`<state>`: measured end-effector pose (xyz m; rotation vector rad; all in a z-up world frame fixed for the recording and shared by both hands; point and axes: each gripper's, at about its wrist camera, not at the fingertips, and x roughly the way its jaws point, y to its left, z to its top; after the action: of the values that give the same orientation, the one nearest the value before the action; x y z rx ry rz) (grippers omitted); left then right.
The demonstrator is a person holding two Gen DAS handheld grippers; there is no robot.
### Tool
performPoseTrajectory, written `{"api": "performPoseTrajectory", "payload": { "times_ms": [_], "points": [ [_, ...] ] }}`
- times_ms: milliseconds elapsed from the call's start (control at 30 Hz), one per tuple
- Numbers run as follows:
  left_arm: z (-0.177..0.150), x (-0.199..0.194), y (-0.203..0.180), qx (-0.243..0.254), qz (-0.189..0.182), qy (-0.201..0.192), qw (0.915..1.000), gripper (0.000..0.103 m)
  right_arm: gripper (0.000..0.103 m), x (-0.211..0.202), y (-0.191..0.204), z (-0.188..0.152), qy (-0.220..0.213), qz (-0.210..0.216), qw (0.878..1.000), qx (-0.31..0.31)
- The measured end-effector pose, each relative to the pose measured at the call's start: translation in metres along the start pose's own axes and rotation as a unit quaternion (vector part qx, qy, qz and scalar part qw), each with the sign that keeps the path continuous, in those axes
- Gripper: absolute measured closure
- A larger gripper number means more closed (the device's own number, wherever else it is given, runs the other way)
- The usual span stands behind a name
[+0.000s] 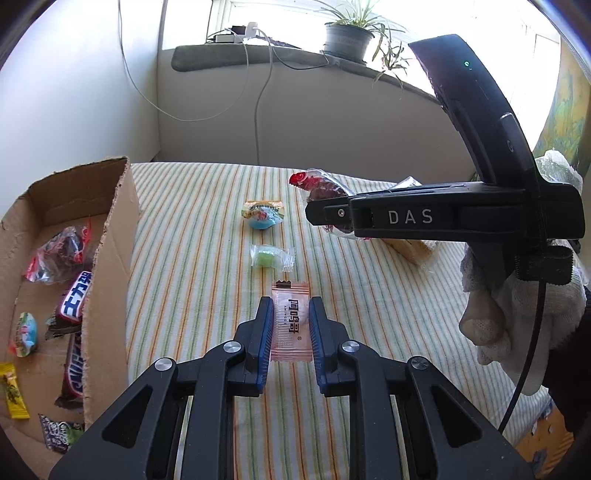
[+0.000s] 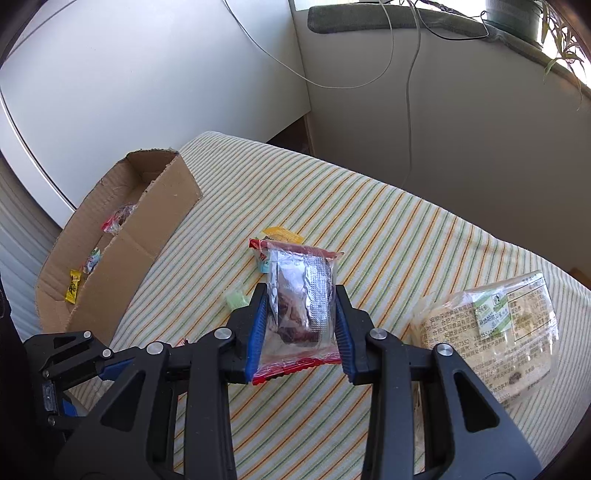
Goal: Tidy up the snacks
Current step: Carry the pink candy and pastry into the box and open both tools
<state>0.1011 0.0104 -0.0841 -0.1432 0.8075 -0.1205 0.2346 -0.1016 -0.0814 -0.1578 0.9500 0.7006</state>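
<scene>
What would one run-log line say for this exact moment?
left gripper: shut on pink sachet | right gripper: shut on red-edged snack pack | cardboard box: partly filled

Black hand-held gripper (image 1: 290,325), blue pads (image 1: 266,339), white knit glove (image 1: 517,317).

Two tongs show, the left (image 1: 290,325) and the right (image 2: 300,321), each with one packet: a pink sachet (image 1: 290,325) and a red-edged clear packet (image 2: 299,314). One cardboard box (image 1: 110,236) at the left holds seven snacks. On the striped worktop (image 1: 207,266) lie two small sweets, one blue (image 1: 263,215) and one green (image 1: 271,255), and one large bread pack (image 2: 491,328) at the right; one potted plant (image 1: 349,35) stands upper right.
</scene>
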Motion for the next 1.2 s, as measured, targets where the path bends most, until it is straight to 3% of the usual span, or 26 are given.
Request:
{"api": "performPoseTrajectory", "payload": {
  "times_ms": [467, 1200],
  "points": [
    [-0.011, -0.069, 0.020, -0.018, 0.010, -0.053, 0.9984, 0.085, 0.068, -0.030, 0.048, 0.010, -0.028, 0.010, 0.999, -0.031],
    [-0.039, -0.125, 0.113, -0.099, 0.090, -0.085, 0.9873, 0.085, 0.068, -0.005, 0.166, 0.031, -0.024, 0.063, 0.991, -0.113]
  ]
}}
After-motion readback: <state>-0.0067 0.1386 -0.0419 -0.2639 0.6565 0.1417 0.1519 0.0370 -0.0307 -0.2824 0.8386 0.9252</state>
